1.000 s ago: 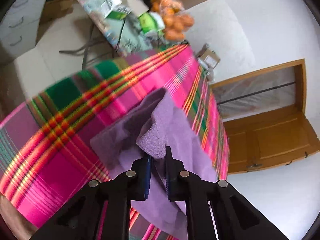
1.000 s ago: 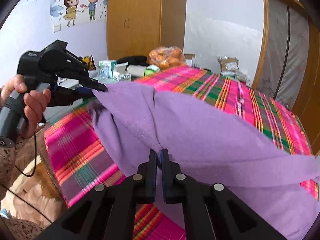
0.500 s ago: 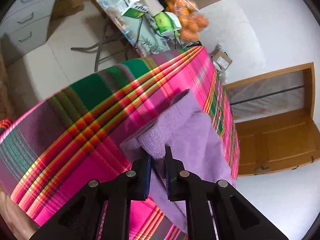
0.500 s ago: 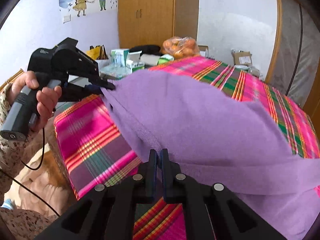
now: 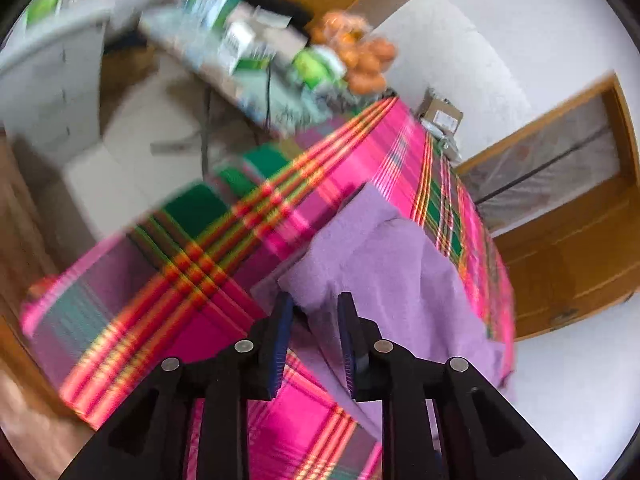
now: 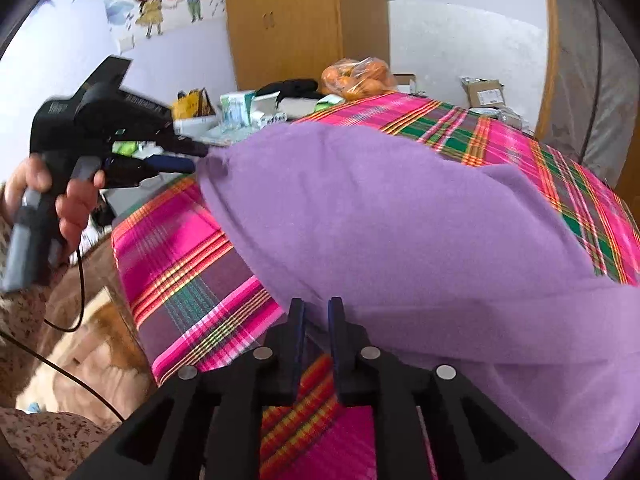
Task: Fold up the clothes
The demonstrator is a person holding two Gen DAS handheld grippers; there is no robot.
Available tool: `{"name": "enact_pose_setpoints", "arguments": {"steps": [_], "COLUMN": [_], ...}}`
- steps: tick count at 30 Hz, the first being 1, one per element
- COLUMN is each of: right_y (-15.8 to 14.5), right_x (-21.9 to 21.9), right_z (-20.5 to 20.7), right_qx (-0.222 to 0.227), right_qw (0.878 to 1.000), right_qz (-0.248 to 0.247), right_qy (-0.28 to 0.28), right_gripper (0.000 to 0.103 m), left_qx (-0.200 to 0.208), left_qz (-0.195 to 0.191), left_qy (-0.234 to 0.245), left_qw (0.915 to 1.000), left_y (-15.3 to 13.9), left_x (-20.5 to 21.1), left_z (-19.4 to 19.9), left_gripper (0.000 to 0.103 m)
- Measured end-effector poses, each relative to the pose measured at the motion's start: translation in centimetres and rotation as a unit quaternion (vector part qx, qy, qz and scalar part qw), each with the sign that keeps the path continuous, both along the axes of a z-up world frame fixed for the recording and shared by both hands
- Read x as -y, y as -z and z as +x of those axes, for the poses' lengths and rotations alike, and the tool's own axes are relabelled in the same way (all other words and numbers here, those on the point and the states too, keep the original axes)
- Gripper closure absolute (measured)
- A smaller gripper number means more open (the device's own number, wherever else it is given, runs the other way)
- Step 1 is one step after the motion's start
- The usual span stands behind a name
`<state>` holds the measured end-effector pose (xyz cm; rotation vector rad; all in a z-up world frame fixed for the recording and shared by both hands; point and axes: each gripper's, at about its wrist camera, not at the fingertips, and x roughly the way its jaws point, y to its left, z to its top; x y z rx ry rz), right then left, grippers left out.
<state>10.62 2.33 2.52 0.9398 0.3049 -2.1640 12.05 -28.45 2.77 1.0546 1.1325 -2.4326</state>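
A purple cloth lies folded over on a table under a pink, green and orange plaid tablecloth. My left gripper stands open, with the cloth's near corner just ahead of its fingertips. In the right wrist view the left gripper is held by a hand at the cloth's left corner, jaws apart. My right gripper is open a little at the cloth's front edge, and tablecloth shows between its fingers.
A cluttered side table with boxes and a bag of oranges stands past the table's far end. A wooden wardrobe, a cardboard box and a door line the walls. A cable hangs from the left gripper.
Both grippers have opened and let go of the purple cloth, which has dropped onto the table. The left gripper has drawn back a little from the corner.
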Motion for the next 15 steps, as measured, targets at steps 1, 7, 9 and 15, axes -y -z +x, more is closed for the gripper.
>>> {"name": "enact_pose_setpoints", "arguments": {"steps": [1,7,9,15], "right_y": [-0.3,-3.0,-3.8,-5.7], "right_x": [-0.7,-8.2,-11.4,-20.0], "right_z": [0.1,-0.5,-0.9,-1.3], "right_qx": [0.0,-0.022,-0.035,-0.078], "right_qw": [1.0,0.995,0.99,0.966], "right_qz": [-0.008,-0.036,-0.024,0.072], "right_qy": [0.004,0.092,0.136,0.236], "right_gripper": [0.088,0.084,0.079,0.079], "left_qx": [-0.005,-0.034,-0.044,-0.042], "left_qz": [-0.024,-0.093,-0.109,-0.123], "left_qy": [0.0,0.08,0.12,0.249], "left_qw": [0.9997,0.9918,0.9858,0.9598], "left_y": [-0.7,-3.3,-3.7,-3.0], "left_x": [-0.6,-5.7,-7.9,-15.2], "left_z": [0.3,-0.2,-0.8,-3.2], "left_gripper": [0.08,0.077,0.067,0.065]}}
